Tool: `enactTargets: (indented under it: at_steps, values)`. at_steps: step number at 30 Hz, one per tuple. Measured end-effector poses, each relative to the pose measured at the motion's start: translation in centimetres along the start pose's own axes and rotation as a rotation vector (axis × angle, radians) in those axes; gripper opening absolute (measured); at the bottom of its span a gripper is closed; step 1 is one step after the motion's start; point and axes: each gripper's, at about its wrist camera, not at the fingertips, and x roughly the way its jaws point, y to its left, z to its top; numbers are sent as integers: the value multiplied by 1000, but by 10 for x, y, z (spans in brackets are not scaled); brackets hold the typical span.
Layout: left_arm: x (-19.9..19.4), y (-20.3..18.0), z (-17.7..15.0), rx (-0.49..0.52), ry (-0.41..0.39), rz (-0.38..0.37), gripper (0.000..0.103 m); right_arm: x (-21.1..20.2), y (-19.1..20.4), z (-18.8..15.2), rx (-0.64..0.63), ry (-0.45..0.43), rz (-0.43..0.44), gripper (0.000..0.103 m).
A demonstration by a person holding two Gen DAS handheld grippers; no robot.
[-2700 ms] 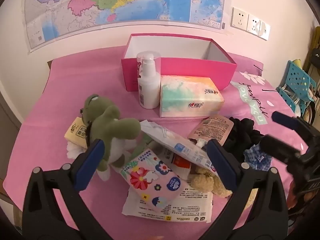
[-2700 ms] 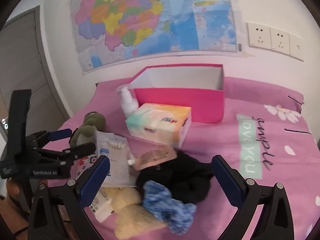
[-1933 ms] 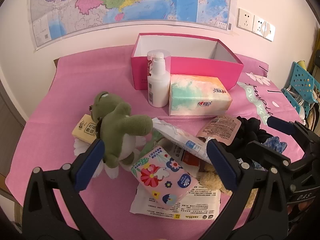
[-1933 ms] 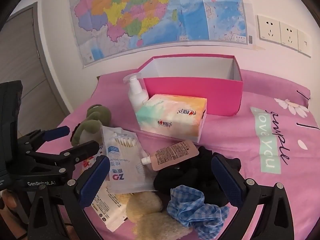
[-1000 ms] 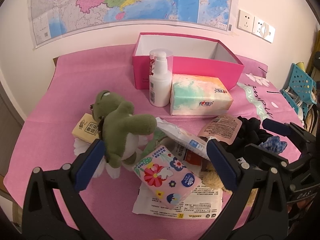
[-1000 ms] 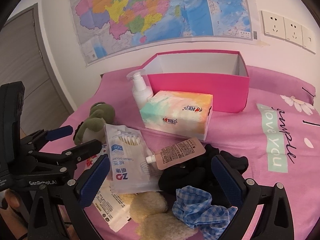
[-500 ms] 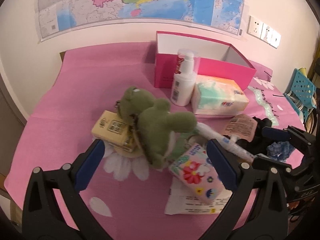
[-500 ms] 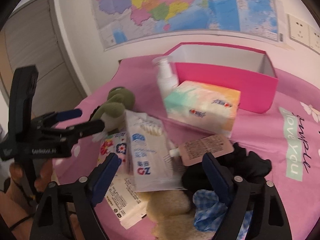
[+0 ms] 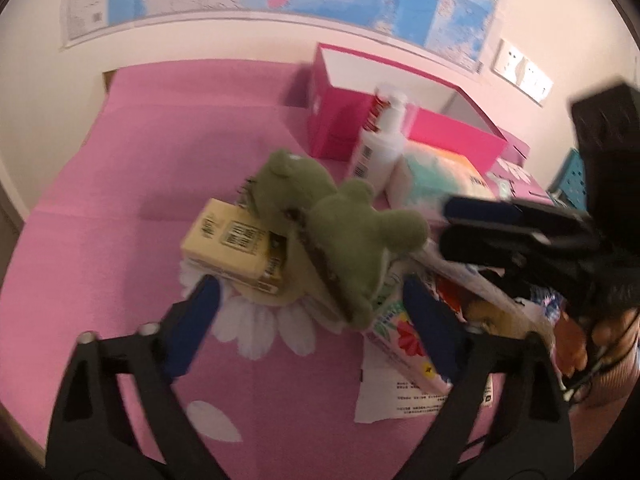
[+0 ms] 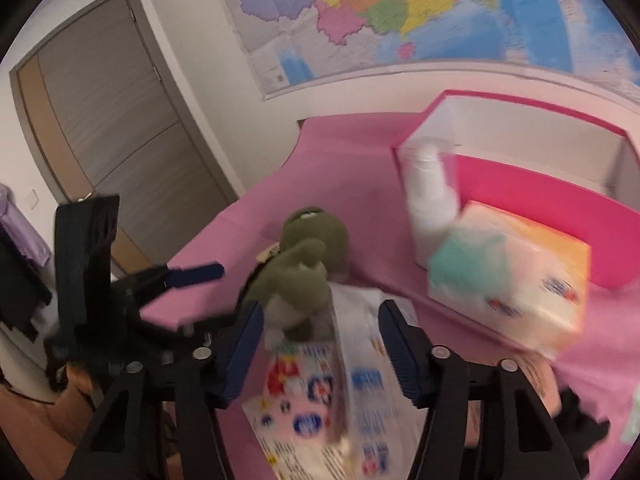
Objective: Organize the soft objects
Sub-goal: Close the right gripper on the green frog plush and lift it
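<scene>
Both grippers have swung left off the dark clothes onto the green plush frog [image 9: 332,236], which sits on the pink bedcover [image 9: 168,152] against a yellow cardboard packet [image 9: 232,248], in front of the open pink storage box [image 9: 452,128]. Left gripper [image 9: 308,312] has just been closing, jaws apart around the frog's lower body, pads not touching. Right gripper [image 10: 320,344] also closing, jaws apart over a clear cotton-swab packet [image 10: 360,364] by the frog; frog looks like the first pick.
</scene>
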Motion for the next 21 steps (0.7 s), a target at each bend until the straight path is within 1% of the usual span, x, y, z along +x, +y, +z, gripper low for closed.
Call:
enactTargets:
  at_steps: [2,5,7,9,12,16,21]
  values:
    - [8,0,0,1,20,-33,69,12,1,8,2,24,25,58]
    - [18,2,1,-18,41,-85,54,32,2,19,-5,65,52,50]
    - [19,3,1,-21,40,-106,48,43,0,22,4,94,74,39]
    - [18,2,2,-15,35,-102,47,51,-2,23,15,113,83,37]
    - [12,1,3,-10,17,-102,47,51,-2,23,6,100,96,31]
    - [-6,-4,10,14,-29,-102,46,38,0,23,-4,57,123,27]
    - [-32,-17,23,64,-106,-91,46,12,9,28,-32,-25,161,27]
